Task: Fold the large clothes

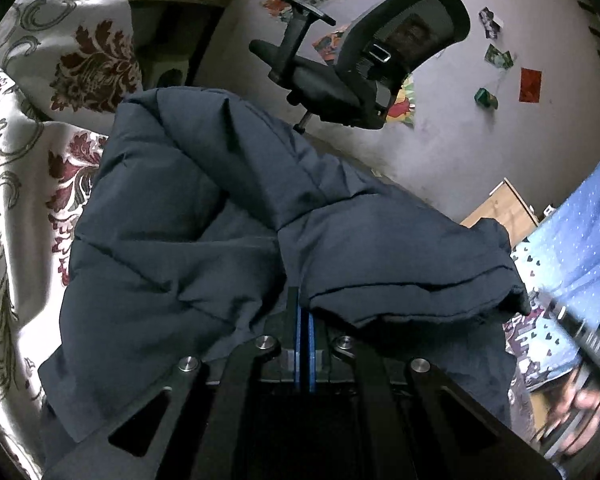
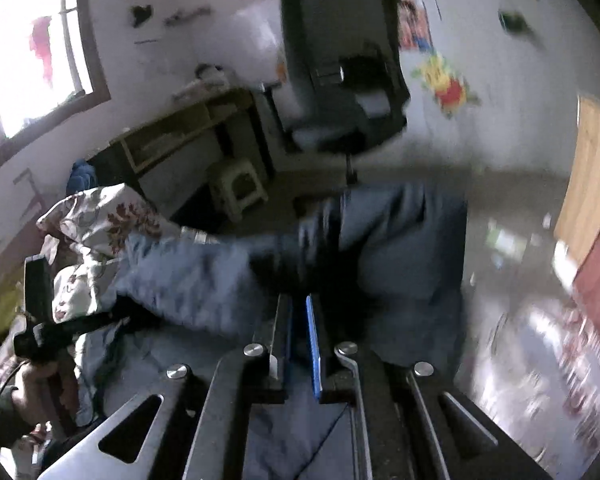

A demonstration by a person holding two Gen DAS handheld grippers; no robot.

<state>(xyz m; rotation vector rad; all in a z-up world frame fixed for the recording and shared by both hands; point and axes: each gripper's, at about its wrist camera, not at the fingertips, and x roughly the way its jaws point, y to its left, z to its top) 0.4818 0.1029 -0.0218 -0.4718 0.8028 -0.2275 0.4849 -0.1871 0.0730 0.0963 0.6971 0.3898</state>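
A dark navy padded jacket (image 1: pixel 204 216) lies bunched over a floral bedspread (image 1: pixel 16 184), one sleeve (image 1: pixel 412 264) stretching to the right. My left gripper (image 1: pixel 303 300) is shut on a fold of the jacket at its near edge. In the blurred right wrist view, my right gripper (image 2: pixel 299 304) is shut on the jacket (image 2: pixel 396 236) and holds part of it up. The left gripper's handle (image 2: pixel 40 320) and the hand holding it show at the left there. The right gripper and hand (image 1: pixel 580 364) show blurred at the right of the left wrist view.
A black office chair (image 1: pixel 364 64) stands beyond the bed by a wall with pictures. A floral pillow (image 1: pixel 72 52) lies at the far left. A blue dotted cloth (image 1: pixel 572 232) is at the right. A wooden desk (image 2: pixel 188 136) and a stool (image 2: pixel 240 188) stand near a window.
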